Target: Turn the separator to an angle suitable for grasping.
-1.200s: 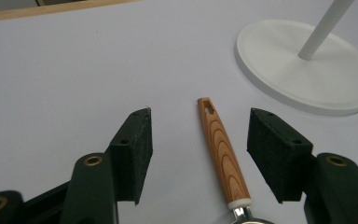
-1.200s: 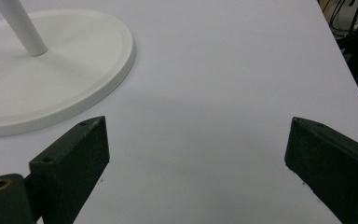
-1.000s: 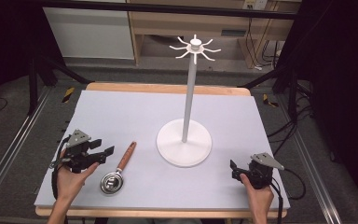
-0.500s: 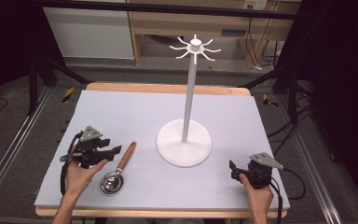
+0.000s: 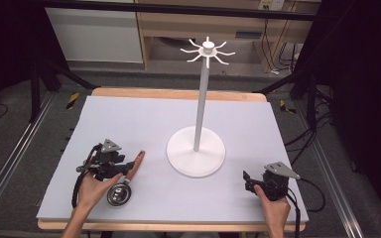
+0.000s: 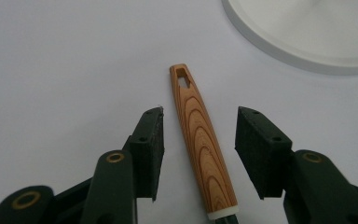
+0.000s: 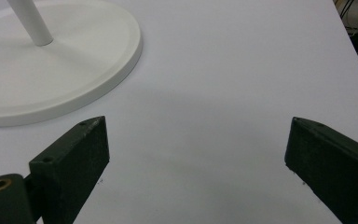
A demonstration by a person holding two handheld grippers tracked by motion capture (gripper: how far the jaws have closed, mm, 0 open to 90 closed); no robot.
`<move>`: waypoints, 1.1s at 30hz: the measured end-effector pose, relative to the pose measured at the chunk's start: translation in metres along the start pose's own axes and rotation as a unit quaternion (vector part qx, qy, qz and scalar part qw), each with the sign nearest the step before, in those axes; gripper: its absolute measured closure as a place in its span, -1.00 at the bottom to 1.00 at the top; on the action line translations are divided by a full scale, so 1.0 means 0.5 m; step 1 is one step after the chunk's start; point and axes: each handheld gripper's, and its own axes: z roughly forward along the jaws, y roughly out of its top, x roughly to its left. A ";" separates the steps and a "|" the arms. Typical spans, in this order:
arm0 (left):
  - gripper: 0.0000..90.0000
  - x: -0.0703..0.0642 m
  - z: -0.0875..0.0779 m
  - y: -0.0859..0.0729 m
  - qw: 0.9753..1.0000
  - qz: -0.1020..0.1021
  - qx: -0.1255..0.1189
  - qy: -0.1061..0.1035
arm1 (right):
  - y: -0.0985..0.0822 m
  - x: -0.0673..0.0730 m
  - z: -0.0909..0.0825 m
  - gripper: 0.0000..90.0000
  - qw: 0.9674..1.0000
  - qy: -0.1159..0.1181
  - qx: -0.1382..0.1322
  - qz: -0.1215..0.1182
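A small metal strainer with a wooden handle lies on the white table at the front left. In the left gripper view the handle runs between my left gripper's pads, with a gap on each side. Its jaws are closing and do not touch the wood. From above, my left gripper sits over the handle. My right gripper rests at the front right with jaws wide open; in its own view there is bare table between them.
A white stand with a round base, a tall pole and hooks at its top rises mid-table. Its base edge shows in the left gripper view and the right gripper view. The table's front edge runs near both hands.
My left gripper has moved right and down onto the strainer's handle, and its jaws have narrowed around it. The right gripper has stayed still.
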 end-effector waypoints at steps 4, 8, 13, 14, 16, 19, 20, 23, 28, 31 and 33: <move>0.19 -0.007 0.015 -0.006 1.000 0.008 0.017 0.001 | 0.000 0.001 0.003 -0.85 1.000 0.000 0.005 -0.004; 0.22 -0.015 0.032 -0.012 0.999 0.014 0.034 0.000 | -0.001 0.002 0.006 -0.85 1.000 0.000 0.010 -0.004; 0.23 -0.019 0.047 -0.017 0.998 0.020 0.052 0.001 | -0.002 0.002 0.006 -0.85 1.000 0.000 0.011 -0.004; 0.24 -0.019 0.050 -0.018 0.998 0.018 0.055 0.000 | -0.002 0.003 0.006 -0.85 1.000 0.001 0.011 -0.004; 0.27 -0.018 0.055 -0.021 0.998 0.016 0.062 -0.001 | -0.002 0.004 0.008 -0.85 1.000 0.001 0.013 -0.005; 0.33 -0.018 0.062 -0.025 0.998 0.011 0.070 0.003 | -0.002 0.004 0.008 -0.85 1.000 0.002 0.014 -0.005; 0.34 -0.017 0.063 -0.025 0.997 0.011 0.073 0.002 | -0.002 0.004 0.008 -0.85 1.000 0.002 0.014 -0.005; 0.33 -0.016 0.063 -0.025 0.997 0.006 0.075 0.001 | -0.002 0.003 0.008 -0.85 1.000 0.002 0.014 -0.005; 0.33 -0.021 0.065 -0.025 0.997 0.010 0.079 0.009 | -0.002 0.003 0.010 -0.85 1.000 0.001 0.017 -0.006; 0.33 -0.021 0.065 -0.025 0.997 0.009 0.079 0.008 | -0.002 0.003 0.009 -0.85 1.000 0.001 0.017 -0.005; 0.36 -0.018 0.063 -0.025 0.997 0.003 0.082 0.002 | -0.002 0.002 0.009 -0.85 1.000 0.001 0.017 -0.005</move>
